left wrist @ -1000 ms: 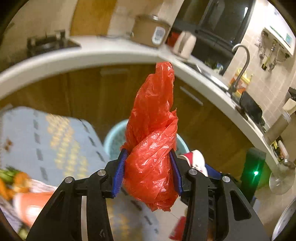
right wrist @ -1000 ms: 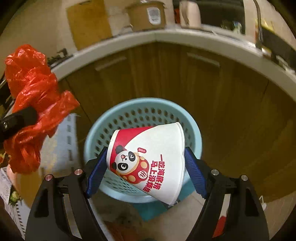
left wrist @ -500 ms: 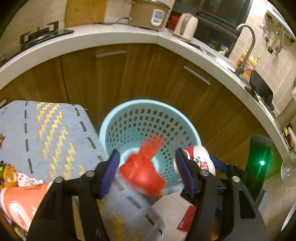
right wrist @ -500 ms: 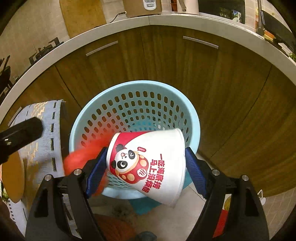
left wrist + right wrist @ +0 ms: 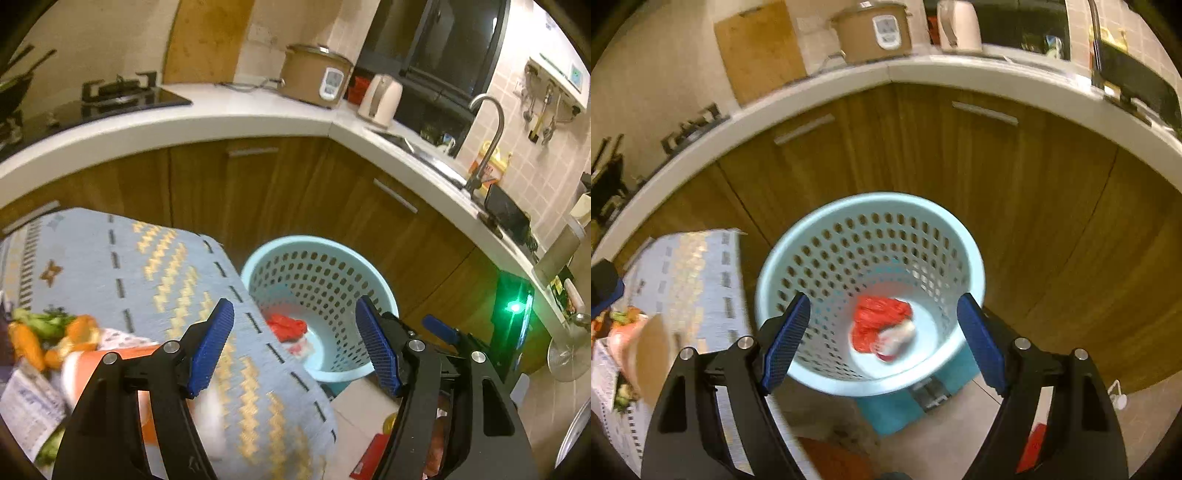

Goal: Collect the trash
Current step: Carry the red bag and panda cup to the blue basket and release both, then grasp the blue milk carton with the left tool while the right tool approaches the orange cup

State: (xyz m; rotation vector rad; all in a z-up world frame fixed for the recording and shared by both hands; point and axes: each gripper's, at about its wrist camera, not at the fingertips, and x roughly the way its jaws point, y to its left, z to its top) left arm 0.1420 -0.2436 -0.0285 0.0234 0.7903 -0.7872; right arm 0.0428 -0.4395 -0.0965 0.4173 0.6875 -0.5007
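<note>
Trash sits at the bottom of the light blue perforated basket [image 5: 373,291] in my left wrist view: a crumpled red plastic bag [image 5: 287,326] with something whitish beside it. My left gripper [image 5: 295,345] hangs above the basket's near edge with its jaws spread wide and nothing between them. Left of the basket, a blue patterned cloth [image 5: 147,266] covers the bench, and on it lie an orange cup [image 5: 110,363] on its side and vegetable scraps [image 5: 44,332].

From the right wrist, I look straight down into the basket [image 5: 798,251]. The red bag [image 5: 877,321] lies on its floor, touching a blurred white cup [image 5: 899,334]. My right gripper [image 5: 882,332] hovers over the rim, jaws wide apart and empty. Wooden cabinet doors [image 5: 997,177] stand behind the basket.
</note>
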